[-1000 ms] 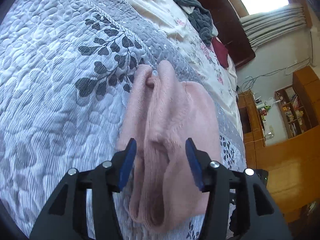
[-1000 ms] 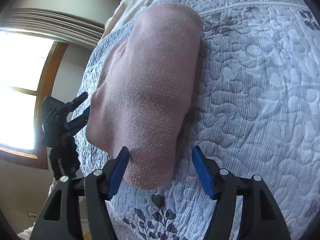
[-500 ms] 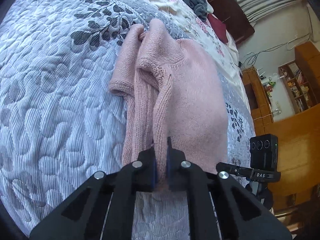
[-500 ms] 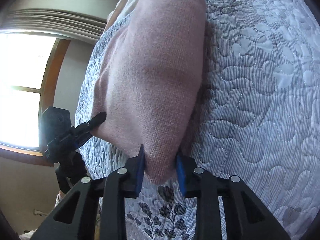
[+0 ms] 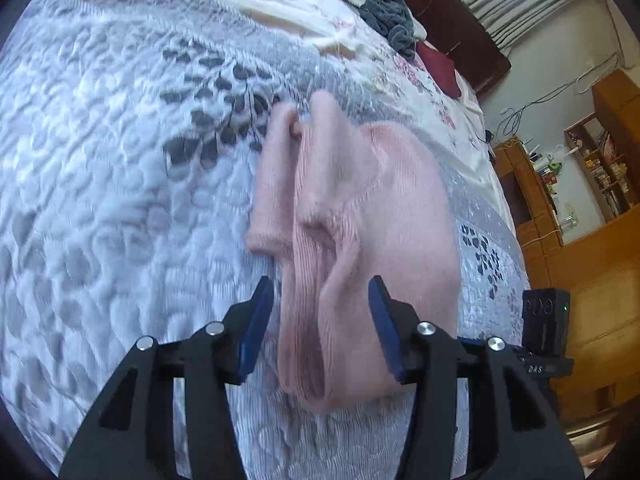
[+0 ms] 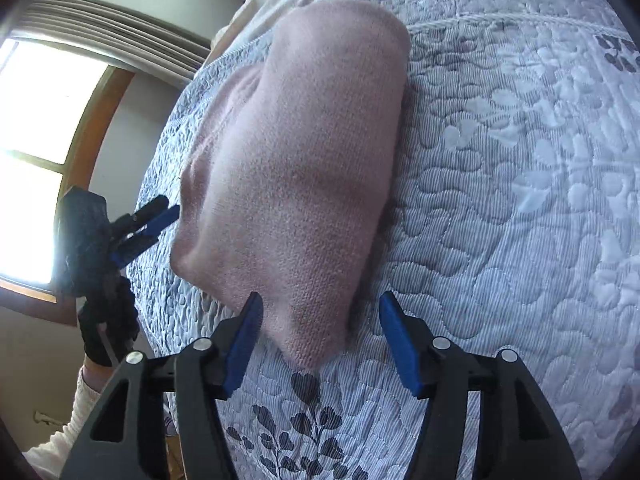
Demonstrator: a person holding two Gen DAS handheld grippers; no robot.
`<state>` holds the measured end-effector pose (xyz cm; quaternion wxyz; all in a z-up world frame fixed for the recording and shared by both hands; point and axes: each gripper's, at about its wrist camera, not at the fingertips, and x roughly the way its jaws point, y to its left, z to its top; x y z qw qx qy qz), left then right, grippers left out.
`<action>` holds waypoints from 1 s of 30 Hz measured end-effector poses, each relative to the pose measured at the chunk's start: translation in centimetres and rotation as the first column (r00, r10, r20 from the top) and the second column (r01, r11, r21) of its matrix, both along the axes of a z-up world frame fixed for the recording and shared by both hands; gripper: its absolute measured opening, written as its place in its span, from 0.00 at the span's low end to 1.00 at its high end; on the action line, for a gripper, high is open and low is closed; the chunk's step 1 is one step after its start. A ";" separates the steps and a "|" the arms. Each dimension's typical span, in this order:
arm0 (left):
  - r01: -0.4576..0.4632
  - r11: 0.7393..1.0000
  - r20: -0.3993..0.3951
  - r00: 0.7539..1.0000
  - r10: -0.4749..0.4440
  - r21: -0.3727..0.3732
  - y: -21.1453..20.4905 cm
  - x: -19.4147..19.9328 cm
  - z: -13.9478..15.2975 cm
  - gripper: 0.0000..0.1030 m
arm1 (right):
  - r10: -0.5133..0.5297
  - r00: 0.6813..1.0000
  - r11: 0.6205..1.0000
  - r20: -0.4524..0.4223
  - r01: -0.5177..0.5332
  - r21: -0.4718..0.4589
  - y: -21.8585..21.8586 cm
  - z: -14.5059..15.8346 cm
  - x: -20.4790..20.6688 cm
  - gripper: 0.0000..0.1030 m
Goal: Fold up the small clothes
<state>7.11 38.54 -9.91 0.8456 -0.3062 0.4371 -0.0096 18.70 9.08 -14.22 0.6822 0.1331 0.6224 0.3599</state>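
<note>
Pink knit garment (image 5: 372, 216) lies folded on quilted grey-white bedspread (image 5: 112, 184) w/ dark leaf print. Smooth top panel; ribbed edges and a sleeve bunch up along one side, nr end hanging in loose folds. From right wrist view, garment (image 6: 304, 176) reads as a rounded, padded bundle, narrow end toward camera.

Left gripper (image 5: 320, 322): jaws wide apart, straddling ribbed fold at nr end, gripping nothing. Right gripper (image 6: 320, 332): also wide open, blue pads either side of narrow tip, no hold on it.
</note>
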 end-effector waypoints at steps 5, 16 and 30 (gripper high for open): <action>-0.017 1.000 0.000 1.000 0.017 0.014 1.6 6.5 1.3 0.50 | -0.006 1.000 1.000 0.005 0.006 -0.004 0.2 -0.2 0.0 0.60; -0.035 0.999 0.020 0.999 0.035 -0.018 1.4 9.8 0.0 0.17 | -0.017 1.000 1.000 0.008 0.017 -0.019 -1.4 -0.6 0.2 0.60; -0.060 0.992 -0.010 0.998 0.059 -0.109 3.9 5.9 -2.2 0.52 | -0.010 0.999 1.000 0.036 0.010 0.001 -1.1 1.0 1.2 0.66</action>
